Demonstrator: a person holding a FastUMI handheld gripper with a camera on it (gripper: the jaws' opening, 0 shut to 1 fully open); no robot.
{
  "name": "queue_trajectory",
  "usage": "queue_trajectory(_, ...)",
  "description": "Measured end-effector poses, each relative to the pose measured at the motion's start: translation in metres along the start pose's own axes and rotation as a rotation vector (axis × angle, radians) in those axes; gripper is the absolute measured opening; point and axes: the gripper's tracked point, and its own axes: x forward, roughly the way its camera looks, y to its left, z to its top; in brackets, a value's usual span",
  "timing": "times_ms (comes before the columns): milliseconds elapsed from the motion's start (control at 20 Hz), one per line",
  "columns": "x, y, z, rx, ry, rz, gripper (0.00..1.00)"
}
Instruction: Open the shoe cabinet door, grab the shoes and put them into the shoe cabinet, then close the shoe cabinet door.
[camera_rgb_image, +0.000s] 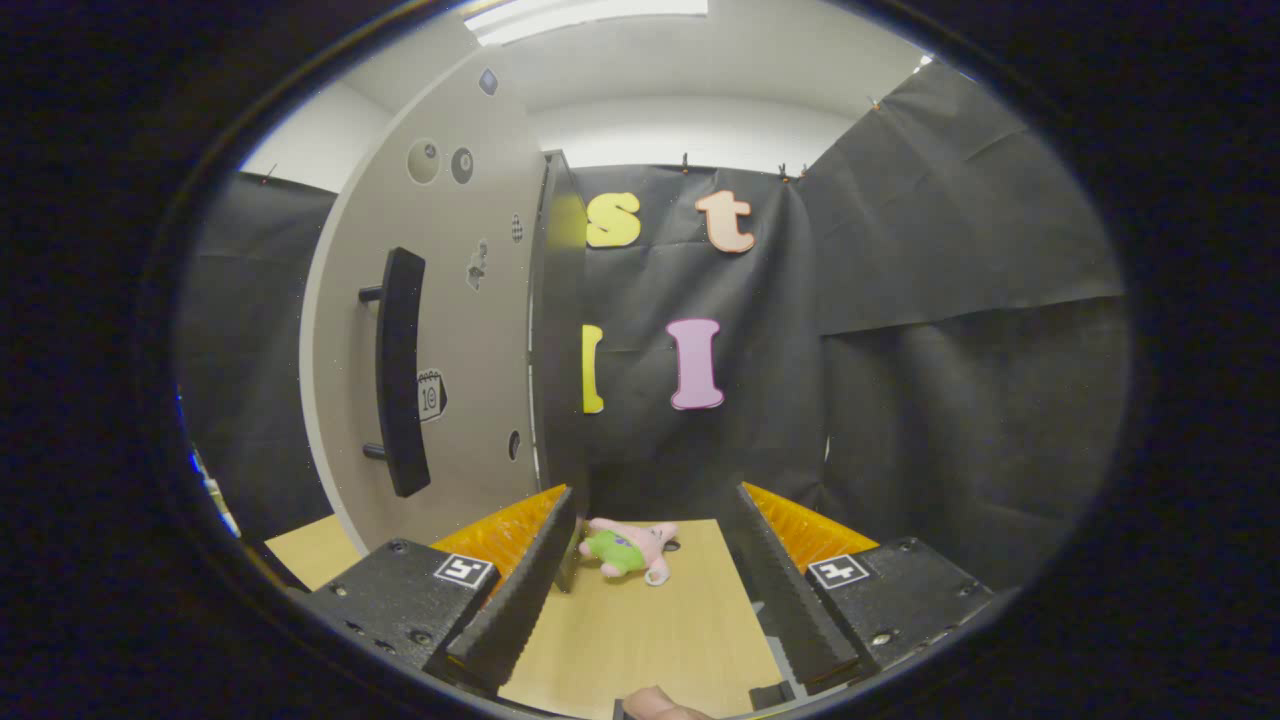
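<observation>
The shoe cabinet's beige door (450, 330) stands upright to the left, just beyond my left finger. It has a long black vertical handle (400, 370) and a few small stickers. A dark edge (560, 320) runs down its right side; I cannot tell whether the door is ajar. My gripper (657, 495) is open above the wooden table (640, 630) with nothing between its fingers. The left fingertip (560, 520) is close to the bottom corner of that dark edge.
A small pink and green plush toy (628, 548) lies on the table just ahead, between the fingers and nearer the left one. Black cloth walls close off the back and right. A person's fingertip (655, 706) shows at the gripper's base.
</observation>
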Motion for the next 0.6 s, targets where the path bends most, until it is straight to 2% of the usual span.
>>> queue_trajectory(300, 0.008, 0.056, 0.029, -0.016, -0.059, 0.102, 0.99)
queue_trajectory(600, 0.006, 0.057, 0.036, -0.067, -0.055, 0.041, 0.96)
